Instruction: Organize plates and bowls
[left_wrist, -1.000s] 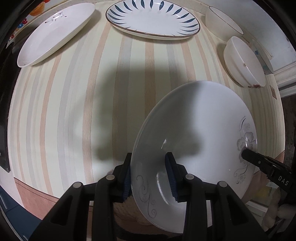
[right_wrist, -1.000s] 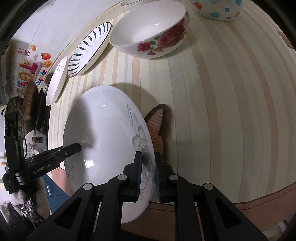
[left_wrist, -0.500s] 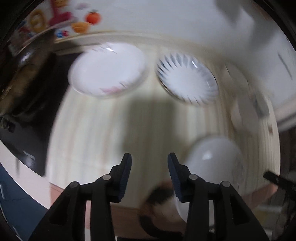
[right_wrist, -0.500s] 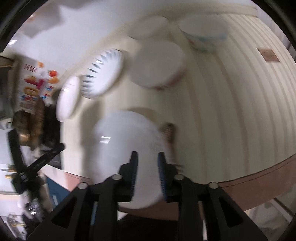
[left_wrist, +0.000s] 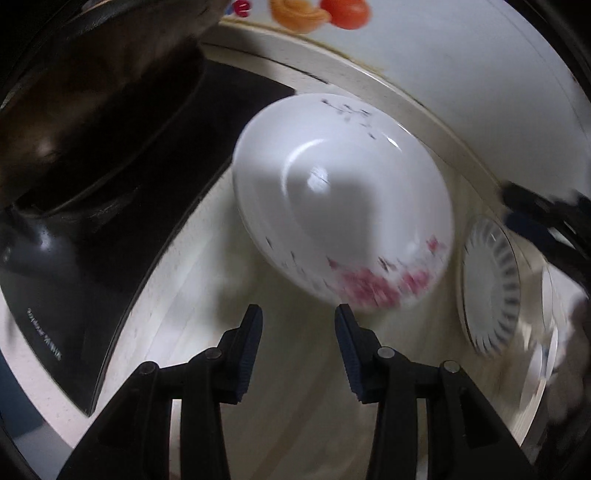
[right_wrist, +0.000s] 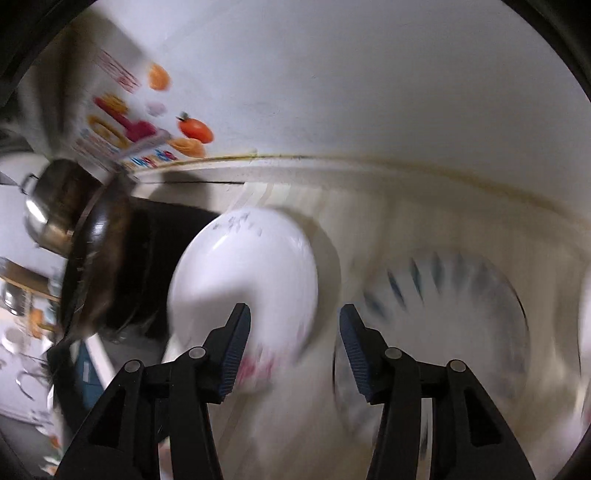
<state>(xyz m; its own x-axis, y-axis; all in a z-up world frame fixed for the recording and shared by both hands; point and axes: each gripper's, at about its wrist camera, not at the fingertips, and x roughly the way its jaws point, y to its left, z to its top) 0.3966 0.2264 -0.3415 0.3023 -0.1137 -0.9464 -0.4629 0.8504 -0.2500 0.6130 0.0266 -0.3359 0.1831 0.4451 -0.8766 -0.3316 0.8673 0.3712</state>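
**Both tongs empty, plates lined up along the back of the table**

Starting close in on my left wrist cam: the left tongs (left_wrist: 298, 319) are spread with nothing between the pads, hanging over the pale striped table (left_wrist: 207, 332). Just past the tips sits the white oval plate with pink flowers on its rim (left_wrist: 340, 221), flat on the table, not touching the tongs. To its right is the white round plate with dark blue leaf marks (left_wrist: 491, 291), and beyond the oval one a black cooktop (left_wrist: 92, 236) with a dark wok on it.

Right side: the right tongs (right_wrist: 294, 320) have just been opening wider, nothing in them. Ahead to the left is the same flowered plate (right_wrist: 243, 280), ahead to the right the blue-leaf one (right_wrist: 443, 306). It's all pretty smeared. Furthest back is the white wall with fruit stickers (right_wrist: 192, 131).
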